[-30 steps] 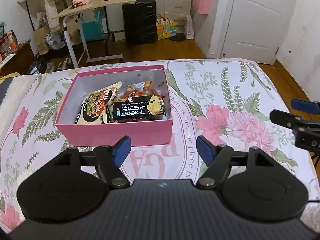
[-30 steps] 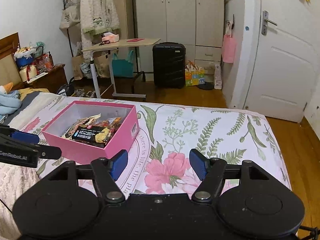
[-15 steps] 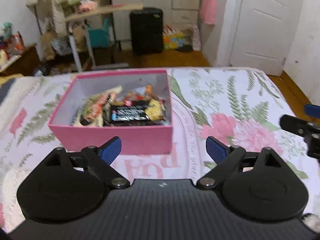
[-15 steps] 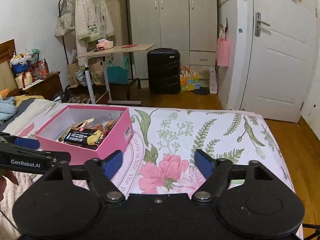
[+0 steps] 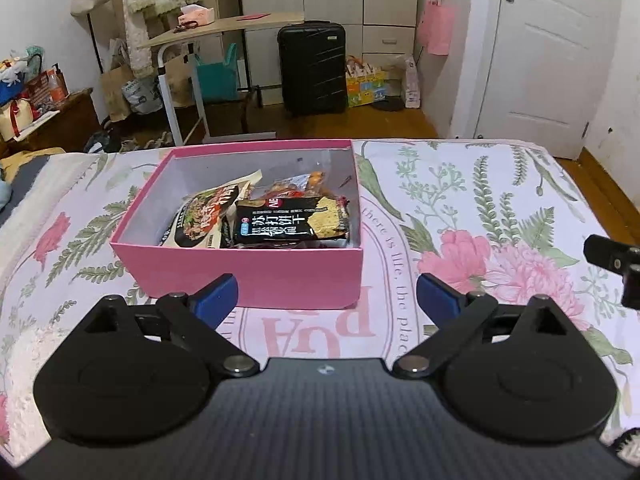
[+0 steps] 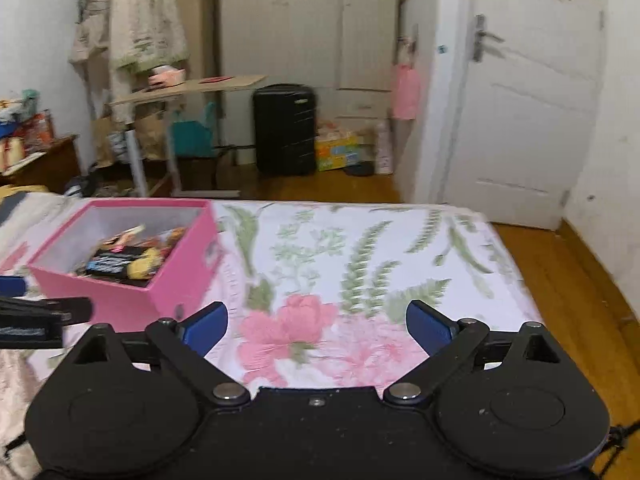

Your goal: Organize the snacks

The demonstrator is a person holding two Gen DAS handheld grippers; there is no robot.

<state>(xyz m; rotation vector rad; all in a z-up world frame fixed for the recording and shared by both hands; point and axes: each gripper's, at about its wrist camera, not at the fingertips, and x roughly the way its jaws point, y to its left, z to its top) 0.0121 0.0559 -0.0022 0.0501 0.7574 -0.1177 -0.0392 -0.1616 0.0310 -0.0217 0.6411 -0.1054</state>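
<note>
So we've got the pink box (image 5: 256,276) sitting on the bed (image 5: 480,200), on that floral sheet with the big pink flowers, and the snacks are all inside it. From the left wrist view we can see a black cracker packet (image 5: 292,222) lying on top toward the right side of the box, a cream-and-black packet (image 5: 204,216) leaning next to it on the left, and some orange-ish wrappers (image 5: 304,184) poking out behind them; we can't really tell what those are. Our left gripper (image 5: 326,294) sits just in front of the box's near wall, pointing down at it, and its jaws are opening with nothing between them, just the box front and sheet showing in the gap. Our right gripper (image 6: 316,322) is off to the right of the box over the bare sheet, and its jaws are opening too, nothing between the blue pads (image 6: 428,326), only a pink flower print underneath. The right wrist view is a bit blurry, but the box shows at its left with the same dark packet on top. Each gripper peeks into the other's view at the edge. Behind the bed we can see a black suitcase (image 5: 312,68), a small rolling bench (image 5: 216,30) with a pink tissue box on it, and a white door (image 5: 552,52).
</note>
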